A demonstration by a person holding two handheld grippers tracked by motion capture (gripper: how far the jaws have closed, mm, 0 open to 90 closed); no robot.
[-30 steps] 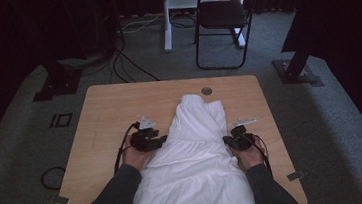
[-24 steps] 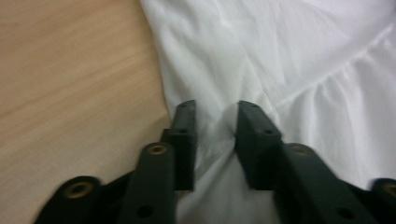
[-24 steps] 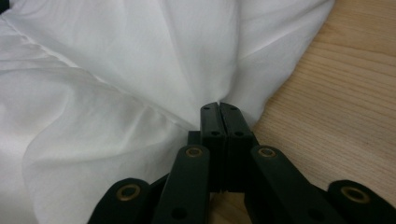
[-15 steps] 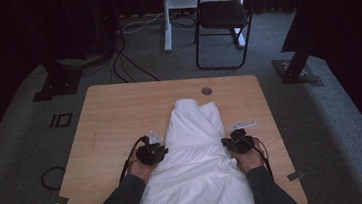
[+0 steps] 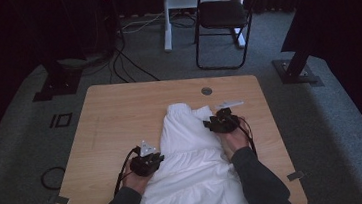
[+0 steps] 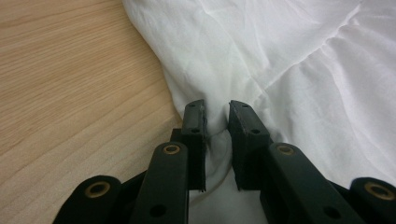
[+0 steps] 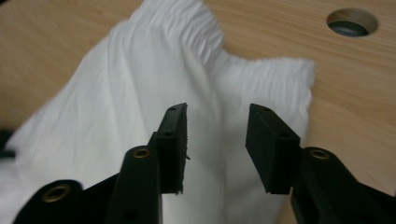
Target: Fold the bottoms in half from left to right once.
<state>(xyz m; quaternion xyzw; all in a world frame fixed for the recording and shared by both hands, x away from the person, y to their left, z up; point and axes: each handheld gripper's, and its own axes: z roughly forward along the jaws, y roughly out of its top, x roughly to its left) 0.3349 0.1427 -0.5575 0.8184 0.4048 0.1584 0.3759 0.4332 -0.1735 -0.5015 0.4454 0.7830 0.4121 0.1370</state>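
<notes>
A white garment lies lengthwise on the wooden table, its gathered end far from me and its near end hanging off the front edge. My left gripper sits at the cloth's left edge. In the left gripper view its jaws have just closed and pinch a fold of the white cloth. My right gripper hovers over the garment's far right part. Its jaws have just been opening and stand apart above the cloth, gripping nothing.
A round cable hole lies in the table beyond the garment, also seen as the hole in the right gripper view. A black chair, stand bases and cables occupy the floor behind the table. Bare wood lies left of the cloth.
The left gripper moved toward me along the cloth's left edge and closed on a fold. The right gripper let go, lifted and moved toward the garment's far end.
</notes>
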